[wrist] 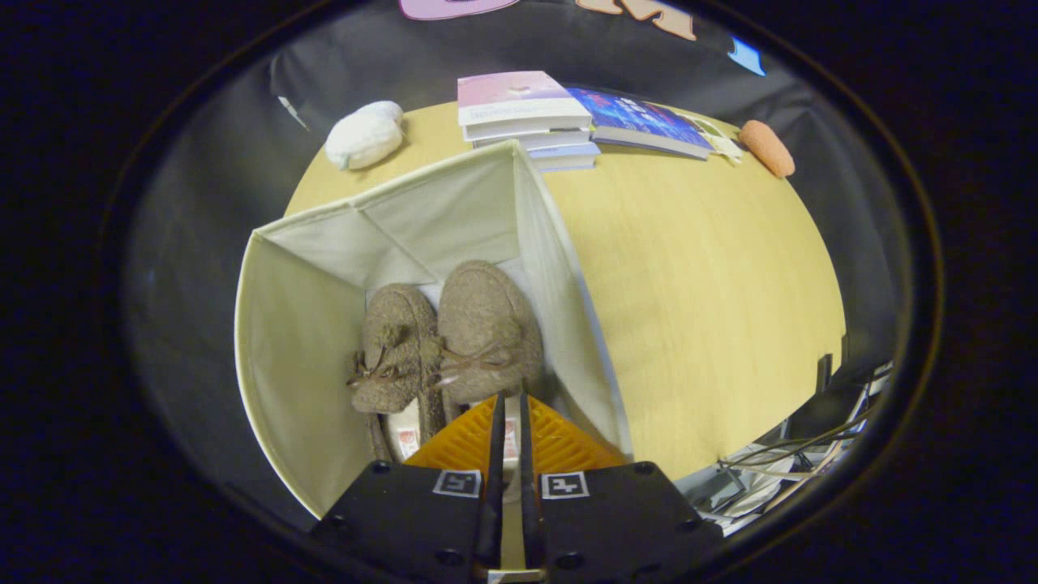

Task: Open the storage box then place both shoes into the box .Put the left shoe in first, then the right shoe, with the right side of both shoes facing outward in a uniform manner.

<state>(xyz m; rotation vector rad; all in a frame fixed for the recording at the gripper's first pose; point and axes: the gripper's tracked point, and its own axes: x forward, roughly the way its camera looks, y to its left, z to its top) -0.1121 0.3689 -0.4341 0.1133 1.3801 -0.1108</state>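
An open cream fabric storage box (300, 324) stands on the wooden table, and two brown fuzzy shoes with laces lie side by side in it, toes pointing away from me. The left-hand shoe (393, 349) rests against the right-hand shoe (491, 324), which lies along the box's right wall. My gripper (508, 405) reaches down into the box at the heel of the right-hand shoe. Its fingers stand nearly together with a thin strip of that shoe's heel rim pinched between them. The heels of both shoes are partly hidden behind the fingers.
Beyond the box, a stack of books (527, 118) and a flat blue book (641, 122) lie at the table's far edge. A white fluffy item (365, 134) sits far left, an orange one (766, 148) far right. Cables (795, 462) hang off the table's near right side.
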